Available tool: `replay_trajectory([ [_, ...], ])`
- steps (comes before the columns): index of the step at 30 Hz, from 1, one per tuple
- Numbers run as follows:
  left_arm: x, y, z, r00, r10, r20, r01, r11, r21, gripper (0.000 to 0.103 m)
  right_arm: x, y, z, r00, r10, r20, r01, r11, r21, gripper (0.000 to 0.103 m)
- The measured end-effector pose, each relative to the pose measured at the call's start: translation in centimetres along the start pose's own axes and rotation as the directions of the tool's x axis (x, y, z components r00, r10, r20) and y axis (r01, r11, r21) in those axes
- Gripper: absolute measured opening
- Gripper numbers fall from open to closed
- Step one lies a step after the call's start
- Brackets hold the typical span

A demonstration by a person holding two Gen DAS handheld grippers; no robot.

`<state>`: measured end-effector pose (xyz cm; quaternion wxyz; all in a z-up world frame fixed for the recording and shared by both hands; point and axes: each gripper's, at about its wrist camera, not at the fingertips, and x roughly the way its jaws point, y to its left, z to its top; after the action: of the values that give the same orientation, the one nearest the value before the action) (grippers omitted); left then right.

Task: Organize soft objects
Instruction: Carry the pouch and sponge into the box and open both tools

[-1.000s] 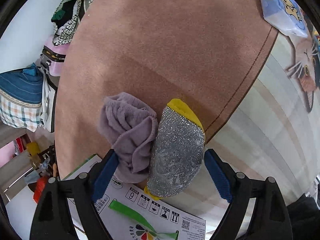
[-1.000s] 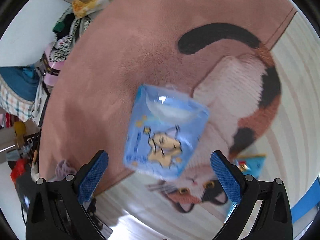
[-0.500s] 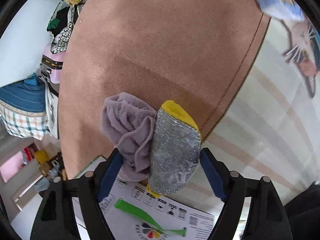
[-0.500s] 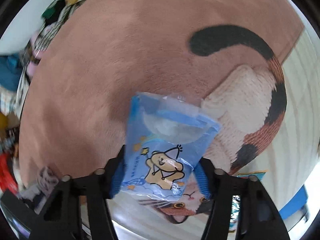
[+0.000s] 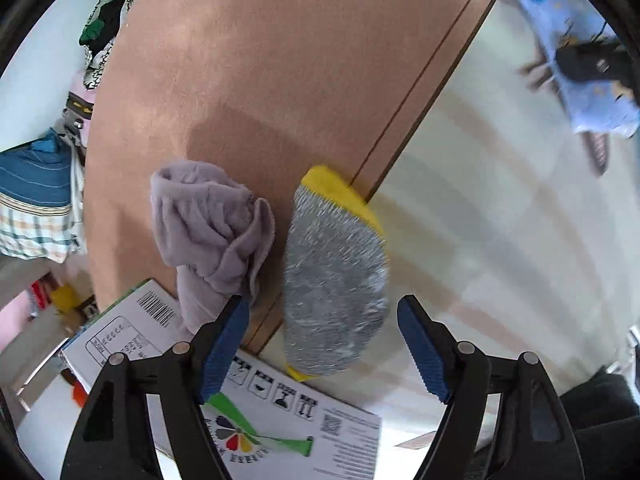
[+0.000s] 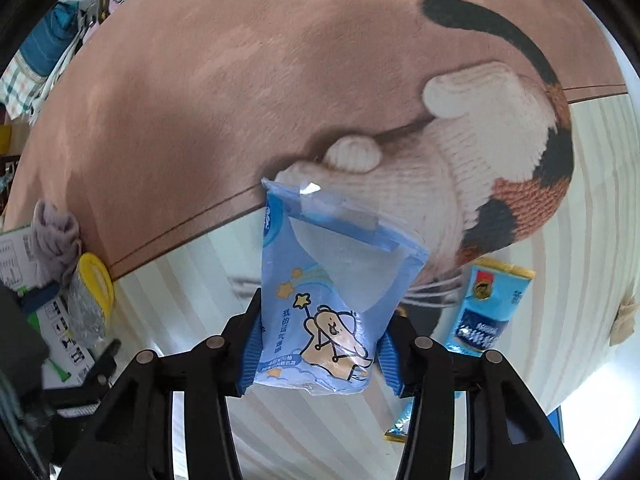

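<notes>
My right gripper [image 6: 318, 354] is shut on a light blue tissue pack [image 6: 328, 300] with a cartoon bear and holds it above the rug. The pack also shows in the left wrist view [image 5: 576, 60] at the far upper right. My left gripper [image 5: 324, 344] is open around the near end of a silver and yellow scrub sponge [image 5: 334, 276]. A crumpled lilac cloth [image 5: 208, 228] lies just left of the sponge, touching the left finger [image 5: 224, 344]. Sponge [image 6: 90, 300] and cloth [image 6: 56, 236] also show at the left of the right wrist view.
A white printed cardboard box [image 5: 280, 420] lies under my left gripper. The rug [image 6: 200, 100] is brown with a cat picture and a pale striped part. A blue and gold packet [image 6: 488, 312] lies to the right. Clothes and bags [image 5: 36, 196] pile up at the far left.
My right gripper closed on the tissue pack and lifted it toward the left. My left gripper opened wider and shifted right, so the cloth is now outside its left finger.
</notes>
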<state>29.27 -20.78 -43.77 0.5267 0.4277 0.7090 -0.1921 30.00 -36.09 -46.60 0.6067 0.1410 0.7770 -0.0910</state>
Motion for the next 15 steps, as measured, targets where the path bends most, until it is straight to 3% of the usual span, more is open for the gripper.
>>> replay_trajectory([
  [2,0.5,-0.4,-0.3,1.0,-0.003,-0.004,0.003,1.0,-0.004,0.073,0.2,0.5,-0.3,1.0,-0.008,0.012,0.008,1.0,-0.002,0.052],
  [3,0.6,-0.5,-0.5,1.0,-0.015,-0.001,0.015,1.0,-0.013,0.052,0.2,0.7,-0.4,1.0,-0.009,0.022,0.009,1.0,-0.002,0.051],
  [4,1.0,0.3,-0.6,1.0,-0.028,-0.007,0.028,0.999,-0.019,0.047,0.3,0.9,-0.6,1.0,-0.01,0.028,0.01,1.0,0.001,0.05],
  [7,0.6,0.4,-1.0,0.998,-0.061,0.014,0.061,0.996,-0.067,0.046,-0.1,2.2,-0.6,0.999,-0.015,0.042,0.015,1.0,0.006,0.042],
  [11,-1.7,2.0,-2.0,0.988,-0.12,0.094,0.136,0.974,-0.18,0.046,-1.4,1.9,-0.5,0.998,-0.004,0.067,0.004,1.0,0.001,0.039],
  [15,-5.6,4.2,-5.1,0.949,-0.213,0.234,0.28,0.91,-0.307,0.046,-4.0,2.8,-2.4,0.993,0.031,0.11,-0.028,0.999,-0.023,0.038],
])
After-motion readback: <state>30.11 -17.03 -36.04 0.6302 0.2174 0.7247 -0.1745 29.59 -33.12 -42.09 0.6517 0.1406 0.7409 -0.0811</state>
